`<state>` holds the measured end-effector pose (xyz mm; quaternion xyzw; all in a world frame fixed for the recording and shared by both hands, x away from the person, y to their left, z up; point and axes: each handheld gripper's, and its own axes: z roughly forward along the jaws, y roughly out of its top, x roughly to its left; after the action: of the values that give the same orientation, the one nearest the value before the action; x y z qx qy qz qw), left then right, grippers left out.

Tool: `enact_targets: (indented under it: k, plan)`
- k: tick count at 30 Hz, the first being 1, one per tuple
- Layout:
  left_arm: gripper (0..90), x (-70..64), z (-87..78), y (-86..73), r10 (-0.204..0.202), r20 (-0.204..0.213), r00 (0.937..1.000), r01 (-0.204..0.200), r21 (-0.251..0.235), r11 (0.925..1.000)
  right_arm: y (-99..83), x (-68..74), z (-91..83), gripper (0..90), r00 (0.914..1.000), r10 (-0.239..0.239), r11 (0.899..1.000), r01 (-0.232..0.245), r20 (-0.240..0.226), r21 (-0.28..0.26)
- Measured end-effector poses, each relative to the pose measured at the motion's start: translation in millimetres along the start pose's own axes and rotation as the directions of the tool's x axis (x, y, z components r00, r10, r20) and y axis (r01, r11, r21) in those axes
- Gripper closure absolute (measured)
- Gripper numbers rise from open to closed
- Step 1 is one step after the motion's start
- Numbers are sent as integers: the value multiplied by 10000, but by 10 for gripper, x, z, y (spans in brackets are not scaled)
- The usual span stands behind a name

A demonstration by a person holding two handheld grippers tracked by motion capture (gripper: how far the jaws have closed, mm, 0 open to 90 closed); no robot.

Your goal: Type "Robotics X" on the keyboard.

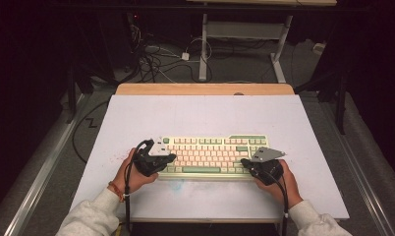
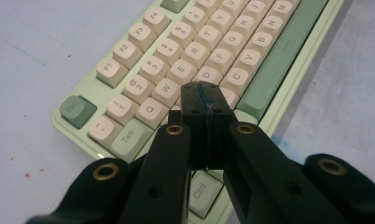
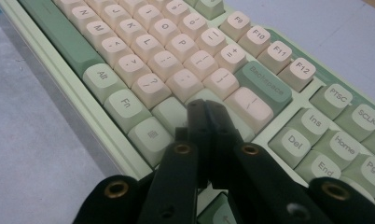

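A pale green keyboard (image 1: 212,155) with cream and green keys lies near the front of the white table. My left gripper (image 1: 157,158) hovers over its left end. In the left gripper view that gripper (image 2: 205,93) is shut with nothing between the jaws, its tips over the keys of the keyboard (image 2: 185,65) beside the A and S keys. My right gripper (image 1: 248,162) is over the right end. In the right gripper view this gripper (image 3: 205,109) is shut and empty, tips above the keyboard (image 3: 185,70) near the Shift and Enter keys.
The white tabletop (image 1: 210,118) has free room behind and beside the keyboard. A wooden strip (image 1: 205,89) runs along its far edge. Cables (image 1: 156,59) and a desk frame (image 1: 244,39) lie on the floor beyond. Small red specks (image 2: 27,170) mark the table.
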<state>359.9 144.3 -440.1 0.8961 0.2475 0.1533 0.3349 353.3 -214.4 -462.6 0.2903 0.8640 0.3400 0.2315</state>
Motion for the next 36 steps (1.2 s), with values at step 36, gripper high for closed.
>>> enact_targets:
  k: [36]
  plan:
    - [870, -121, 335, 166, 732, 241, 9970, -750, 851, 9935, 5, 11, -3, 900, 9999, -159, 9999, 159, 51, 42]
